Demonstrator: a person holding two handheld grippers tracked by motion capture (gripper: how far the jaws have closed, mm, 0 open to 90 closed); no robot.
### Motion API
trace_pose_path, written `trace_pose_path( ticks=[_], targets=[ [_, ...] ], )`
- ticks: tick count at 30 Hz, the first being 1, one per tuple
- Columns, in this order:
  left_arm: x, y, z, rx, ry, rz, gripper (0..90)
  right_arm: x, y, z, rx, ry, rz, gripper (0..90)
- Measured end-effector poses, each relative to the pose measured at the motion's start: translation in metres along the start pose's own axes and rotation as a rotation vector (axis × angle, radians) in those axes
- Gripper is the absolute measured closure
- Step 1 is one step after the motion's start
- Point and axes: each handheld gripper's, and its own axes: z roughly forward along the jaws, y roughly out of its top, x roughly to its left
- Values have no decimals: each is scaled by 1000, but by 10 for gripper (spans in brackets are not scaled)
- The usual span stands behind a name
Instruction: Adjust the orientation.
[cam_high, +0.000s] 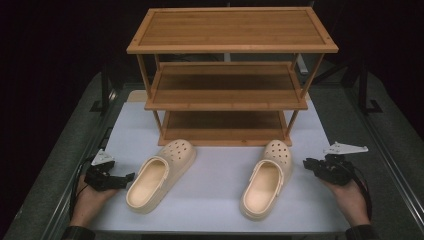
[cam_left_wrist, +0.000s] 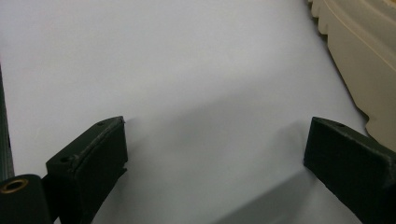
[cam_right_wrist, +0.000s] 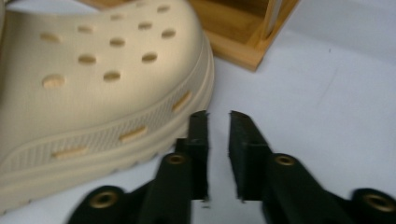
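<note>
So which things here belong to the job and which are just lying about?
Job:
left clog
right clog
left hand-held gripper, open
right hand-held gripper, nearly shut, nothing between its jaws

Lying about:
wooden shoe rack, shelves bare
white mat

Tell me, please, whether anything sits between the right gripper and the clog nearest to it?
Nothing visible does. The right gripper hangs just beside the toe of the right clog, with bare white table surface between them. Its jaws are nearly closed on nothing.
</note>
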Motion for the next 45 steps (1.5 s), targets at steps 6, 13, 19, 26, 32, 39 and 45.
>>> trace_pose_path(
  ticks=[6,13,19,26,32,39,45],
  targets=[
    [0,0,0,0,0,0,55,-7,17,5,-24,23,2,899],
    [0,0,0,1,0,0,55,-13,37,25,-33,46,-17,899],
    [0,0,0,1,0,0,55,-15,55,44,-36,59,-20,899],
    [0,0,0,1,0,0,55,-13,67,68,-25,52,-61,900],
    [0,0,0,3,-1,-1,55,-16,64,80,4,88,-66,900],
    [0,0,0,3,-1,-1,55,-14,63,80,3,118,-65,900],
    [0,0,0,1,-1,-2,55,-5,63,80,14,145,-73,900]
  ],
)
